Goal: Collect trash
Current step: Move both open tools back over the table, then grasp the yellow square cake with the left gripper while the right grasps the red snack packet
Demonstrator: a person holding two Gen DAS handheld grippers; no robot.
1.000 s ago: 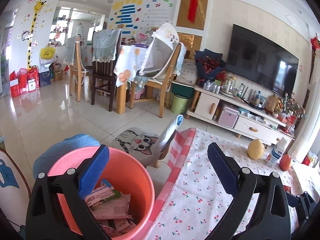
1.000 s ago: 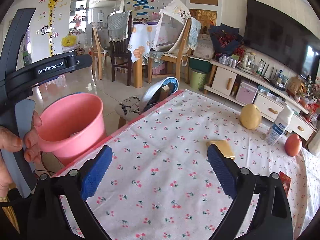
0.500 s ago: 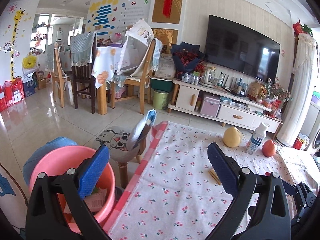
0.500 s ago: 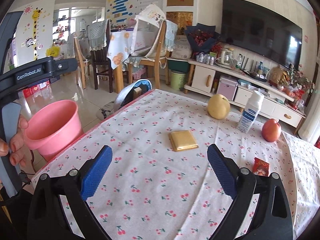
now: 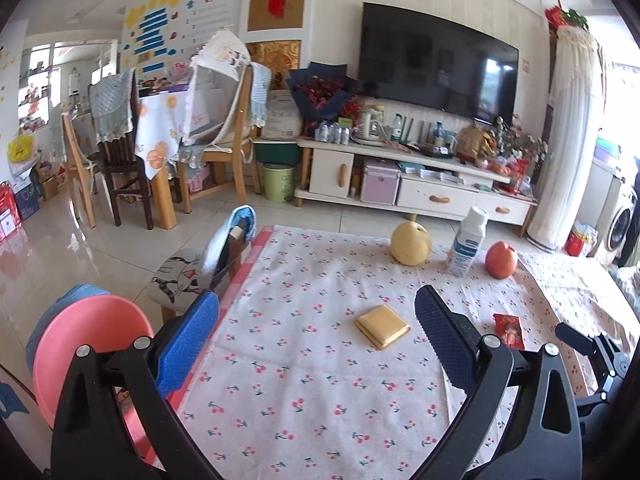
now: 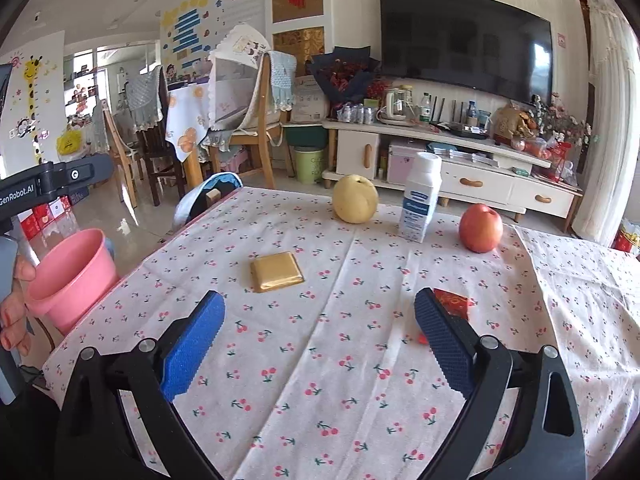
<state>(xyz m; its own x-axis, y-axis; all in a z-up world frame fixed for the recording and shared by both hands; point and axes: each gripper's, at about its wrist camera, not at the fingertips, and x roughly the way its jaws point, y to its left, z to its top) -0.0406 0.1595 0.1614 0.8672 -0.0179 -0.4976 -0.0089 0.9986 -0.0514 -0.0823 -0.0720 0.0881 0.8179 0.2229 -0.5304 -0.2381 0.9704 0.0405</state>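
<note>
A gold foil packet (image 5: 382, 326) (image 6: 277, 271) lies flat on the cherry-print tablecloth (image 5: 304, 380) (image 6: 360, 360). A small red wrapper (image 5: 508, 330) (image 6: 452, 302) lies to its right, partly hidden behind my right gripper's right pad in the right wrist view. The pink bucket (image 5: 84, 344) (image 6: 70, 278) stands off the table's left edge. My left gripper (image 5: 316, 334) is open over the near left part of the table, with the gold packet ahead between its pads. My right gripper (image 6: 320, 334) is open and empty, just short of the packet and the wrapper.
At the far side of the table stand a yellow pear (image 6: 355, 199), a white bottle (image 6: 421, 196) and a red apple (image 6: 480, 228). A chair with a cat cushion (image 5: 180, 280) sits beside the bucket. A hand (image 6: 16, 308) holds the left gripper's handle.
Both grippers have swung right, from the bucket toward the table's middle. The gold packet and red wrapper now lie nearer in both views. Both grippers stayed open.
</note>
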